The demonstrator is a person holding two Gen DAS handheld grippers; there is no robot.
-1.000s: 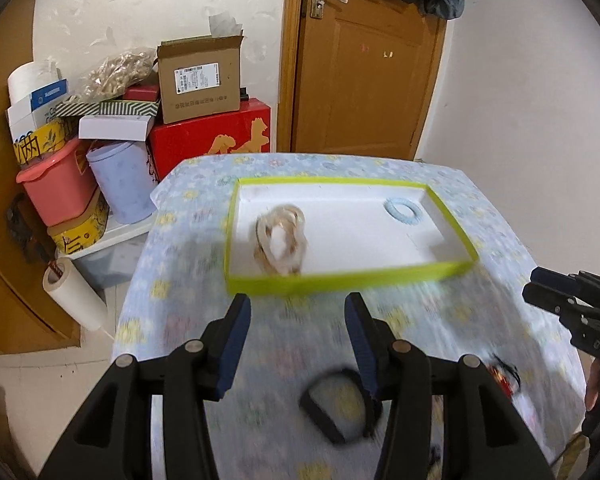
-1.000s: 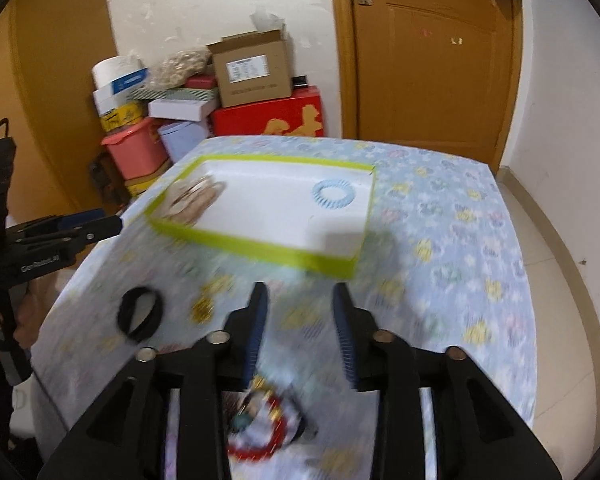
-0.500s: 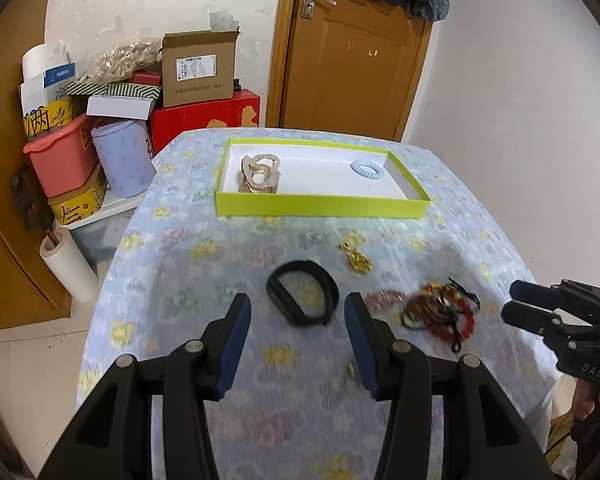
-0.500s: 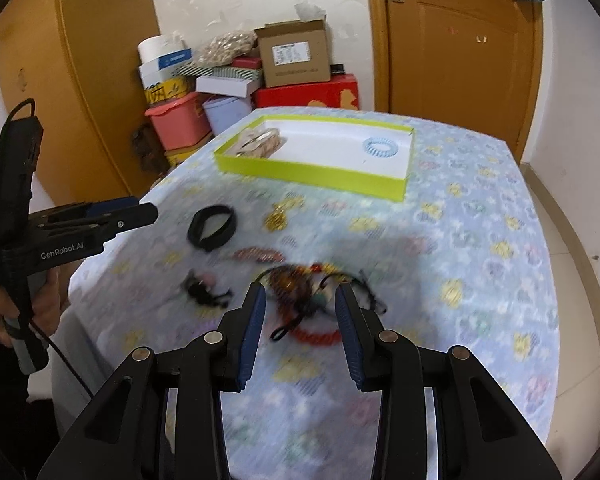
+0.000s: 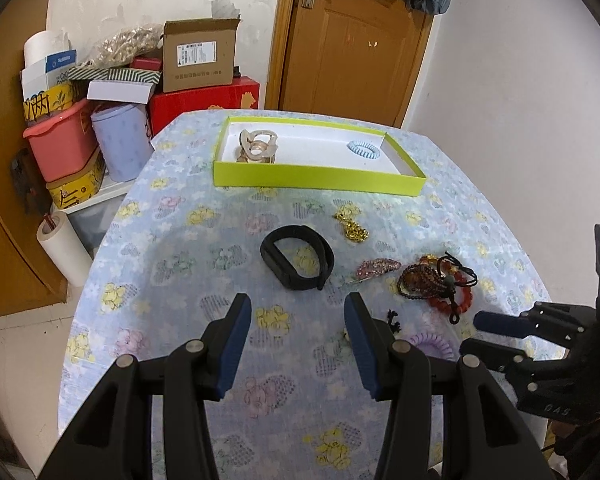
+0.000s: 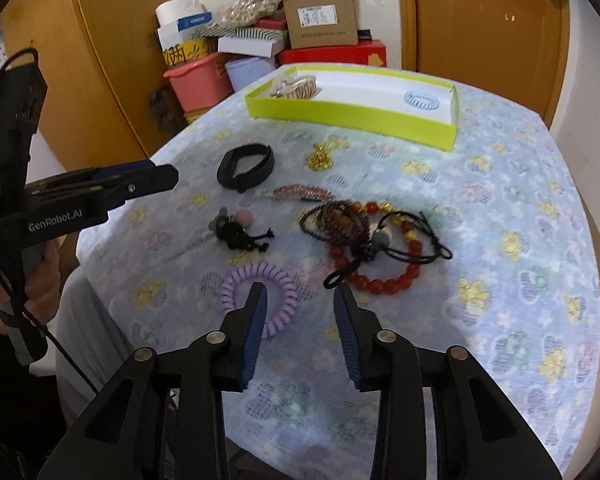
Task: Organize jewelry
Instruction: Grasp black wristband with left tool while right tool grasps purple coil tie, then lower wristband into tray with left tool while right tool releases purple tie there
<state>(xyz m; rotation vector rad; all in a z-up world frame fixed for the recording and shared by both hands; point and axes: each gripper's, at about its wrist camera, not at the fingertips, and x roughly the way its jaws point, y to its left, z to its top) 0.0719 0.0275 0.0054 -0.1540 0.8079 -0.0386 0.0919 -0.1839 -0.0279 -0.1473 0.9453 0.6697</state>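
Between picks: we are holding left gripper and right gripper wide, empty, above loose jewelry; tray far side. Next, likely: lowering right jaws onto purple coil

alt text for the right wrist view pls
The open right gripper hovers over a floral tablecloth strewn with jewelry: purple coil hair tie, red bead bracelet, black band. A green tray sits beyond.
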